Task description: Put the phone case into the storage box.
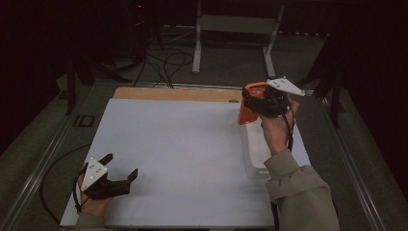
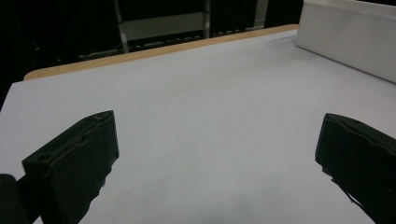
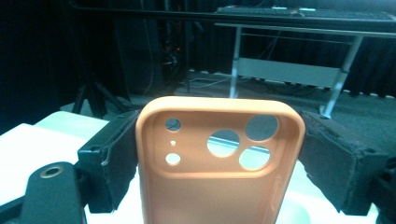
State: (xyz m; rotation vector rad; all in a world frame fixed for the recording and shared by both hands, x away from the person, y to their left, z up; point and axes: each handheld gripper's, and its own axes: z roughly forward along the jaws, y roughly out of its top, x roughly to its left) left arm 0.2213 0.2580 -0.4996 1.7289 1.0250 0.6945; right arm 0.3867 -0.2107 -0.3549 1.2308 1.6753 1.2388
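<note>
Dark floor with cables and a metal stand (image 1: 235, 29) lies beyond the table (image 1: 178, 144), whose white sheet leaves a wooden strip along the far edge. Low at the near left, the left gripper (image 1: 120, 166) rests with its jaws spread wide and nothing between them (image 2: 215, 154), and a white tray (image 2: 348, 39) sits well off to its front right. Raised above that tray (image 1: 255, 154) at the far right, the right gripper (image 1: 250, 103) has its jaws closed on the two long sides of an orange phone case (image 3: 219, 163), which stands upright between them, camera holes at the top.
</note>
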